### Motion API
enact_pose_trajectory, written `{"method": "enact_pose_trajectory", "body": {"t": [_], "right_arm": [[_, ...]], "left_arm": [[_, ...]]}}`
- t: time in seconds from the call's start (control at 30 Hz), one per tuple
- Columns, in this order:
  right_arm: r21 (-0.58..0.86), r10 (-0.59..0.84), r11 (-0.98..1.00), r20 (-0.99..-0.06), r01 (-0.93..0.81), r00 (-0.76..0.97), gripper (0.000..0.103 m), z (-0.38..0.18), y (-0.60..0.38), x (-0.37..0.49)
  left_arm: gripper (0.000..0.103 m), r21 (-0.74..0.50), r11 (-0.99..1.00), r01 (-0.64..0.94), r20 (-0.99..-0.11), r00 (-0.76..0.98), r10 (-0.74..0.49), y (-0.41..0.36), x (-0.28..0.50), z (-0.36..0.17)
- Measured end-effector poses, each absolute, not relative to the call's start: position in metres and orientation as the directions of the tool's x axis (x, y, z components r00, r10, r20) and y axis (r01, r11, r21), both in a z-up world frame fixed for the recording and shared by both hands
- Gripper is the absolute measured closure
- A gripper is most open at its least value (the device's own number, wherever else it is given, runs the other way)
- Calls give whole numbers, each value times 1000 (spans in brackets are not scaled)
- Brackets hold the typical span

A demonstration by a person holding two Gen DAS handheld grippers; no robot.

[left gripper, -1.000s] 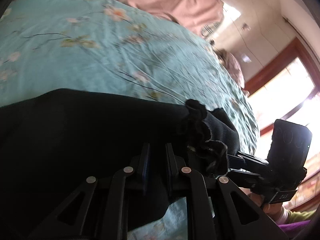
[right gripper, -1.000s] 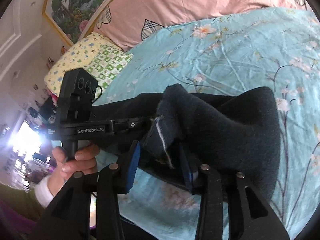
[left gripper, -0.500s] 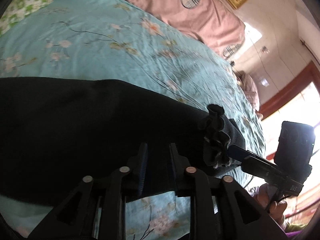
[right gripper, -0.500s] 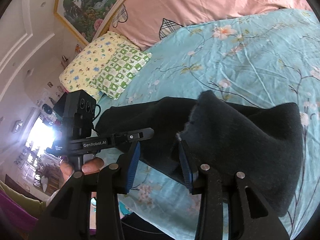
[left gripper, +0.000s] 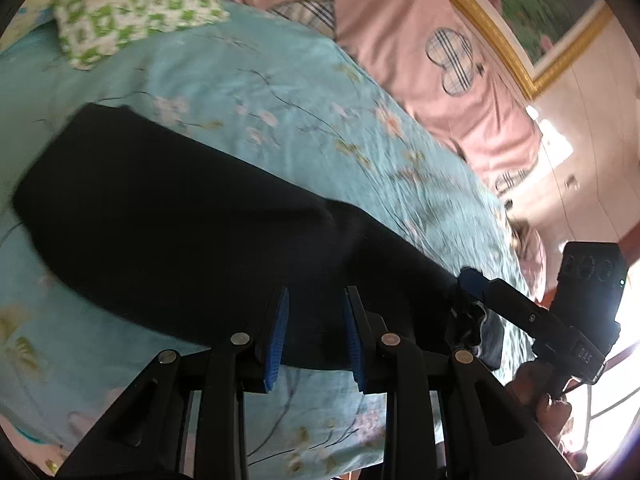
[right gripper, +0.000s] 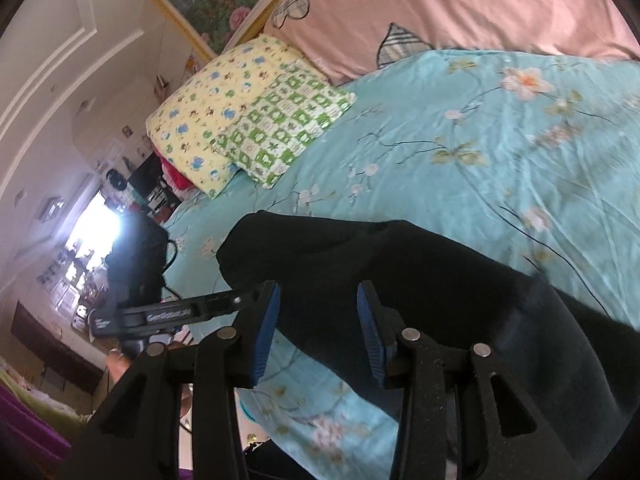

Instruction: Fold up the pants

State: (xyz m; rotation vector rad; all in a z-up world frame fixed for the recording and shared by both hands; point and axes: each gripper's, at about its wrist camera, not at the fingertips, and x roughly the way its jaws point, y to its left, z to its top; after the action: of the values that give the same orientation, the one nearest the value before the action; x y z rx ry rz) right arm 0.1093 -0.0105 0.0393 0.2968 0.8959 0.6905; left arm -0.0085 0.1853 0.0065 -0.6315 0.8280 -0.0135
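The black pants (left gripper: 180,216) lie folded in a long band on the light blue flowered bedsheet (left gripper: 280,112); they also show in the right wrist view (right gripper: 460,280). My left gripper (left gripper: 314,320) is open, its blue pads apart over the near edge of the pants, holding nothing. My right gripper (right gripper: 318,320) is open too, above the pants' near edge. The right gripper also shows in the left wrist view (left gripper: 476,292), at the bunched waistband end (left gripper: 466,320).
A green checked pillow (right gripper: 280,124) and a yellow patterned pillow (right gripper: 208,128) lie at the head of the bed. A pink cover with plaid hearts (right gripper: 460,4) lies behind the sheet. The bed's near edge (right gripper: 288,412) is just below my grippers.
Both grippers have opened and let go of the pants. The pants have dropped flat onto the sheet. Both grippers have pulled back and tilted up.
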Motion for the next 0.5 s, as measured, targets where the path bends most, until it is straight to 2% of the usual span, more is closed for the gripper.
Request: {"method": "enact_pose_trajectory", "body": {"t": [0.07,0.5], "right_arm": [[508,672,737,-619,-446,406,46,38,3,120],[483,699,678,-656,-554,284,46,29,76,164]], "left_arm": [[71,-522,812,-261,-687,693,-219,196,-17,8],[69,-510,754,-414,-711,696,-99,248,-68,0]]}}
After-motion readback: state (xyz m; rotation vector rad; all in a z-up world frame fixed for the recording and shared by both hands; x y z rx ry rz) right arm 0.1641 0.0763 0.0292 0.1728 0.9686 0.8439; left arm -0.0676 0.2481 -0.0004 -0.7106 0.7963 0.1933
